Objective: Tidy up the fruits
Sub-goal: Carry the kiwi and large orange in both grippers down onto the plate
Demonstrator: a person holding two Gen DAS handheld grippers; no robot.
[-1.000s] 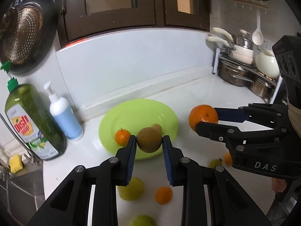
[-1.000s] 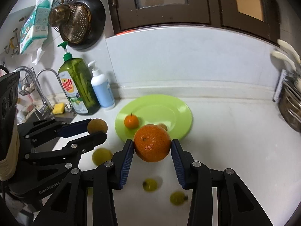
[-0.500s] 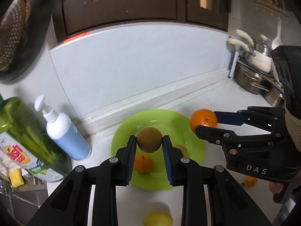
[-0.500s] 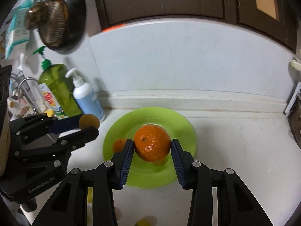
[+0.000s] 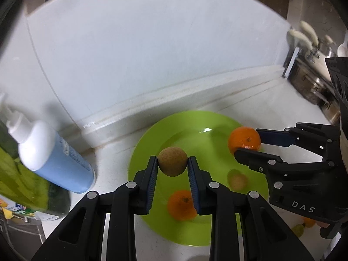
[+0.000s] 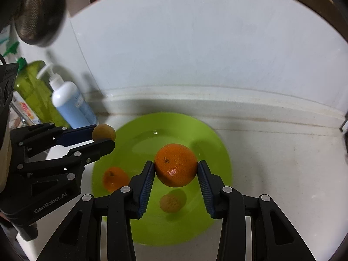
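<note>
I hold a large orange [image 6: 176,164] clamped in the right tool [image 6: 176,175], above the green plate [image 6: 214,139]. My left tool [image 5: 172,169] grips a brown russet fruit [image 5: 172,162] over the same plate's left part. Below and between the tools, a small mandarin [image 5: 181,205] and a small brownish fruit [image 6: 171,201] lie on the plate. A blue pump bottle [image 5: 54,156] stands on the worktop [image 6: 282,174], left of the left tool.

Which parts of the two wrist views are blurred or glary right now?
Left wrist view: the blue pump bottle and small mandarin on the green plate are smeared, the gripped brown fruit sharp. Right wrist view: glare spot on the gripped orange, hanging pan blurred.
</note>
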